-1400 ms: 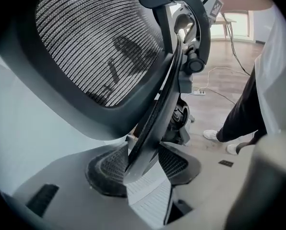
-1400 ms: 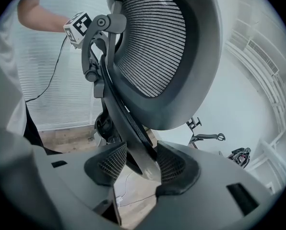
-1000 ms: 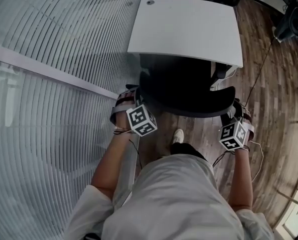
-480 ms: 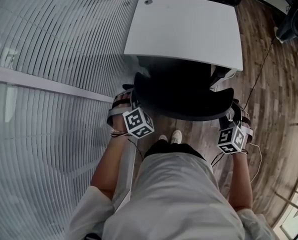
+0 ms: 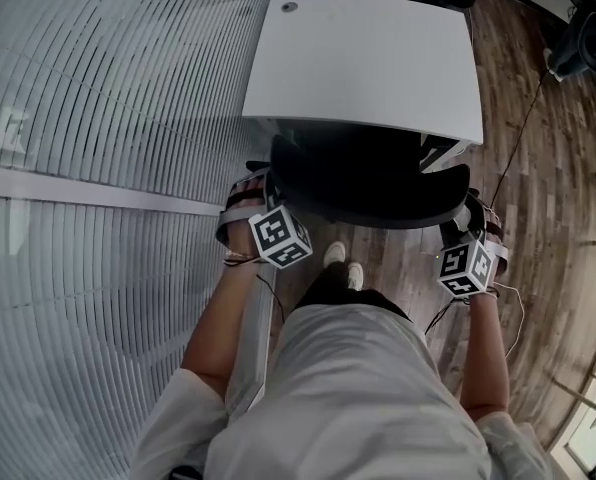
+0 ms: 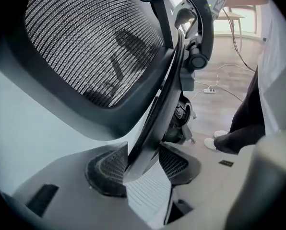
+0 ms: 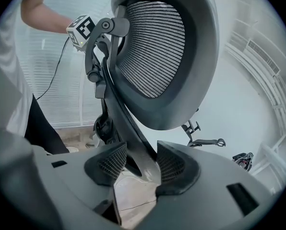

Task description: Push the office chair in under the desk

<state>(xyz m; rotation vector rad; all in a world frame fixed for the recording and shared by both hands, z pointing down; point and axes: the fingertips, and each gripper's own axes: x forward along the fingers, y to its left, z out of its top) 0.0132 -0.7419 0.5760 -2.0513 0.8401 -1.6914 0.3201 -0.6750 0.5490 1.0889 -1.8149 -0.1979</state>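
Chair (image 5: pixel 368 183) farther under desk (image 5: pixel 368 63) — black mesh

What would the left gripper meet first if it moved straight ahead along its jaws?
The left gripper holds the black plastic rim of the office chair's mesh backrest between its jaws, so it would press against that rim at once.

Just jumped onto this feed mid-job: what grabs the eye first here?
The black office chair fills the middle of the head view, partly tucked under the white desk. The left gripper and right gripper each clamp the frame of its mesh backrest, one at either side; slatted blinds fill the left.
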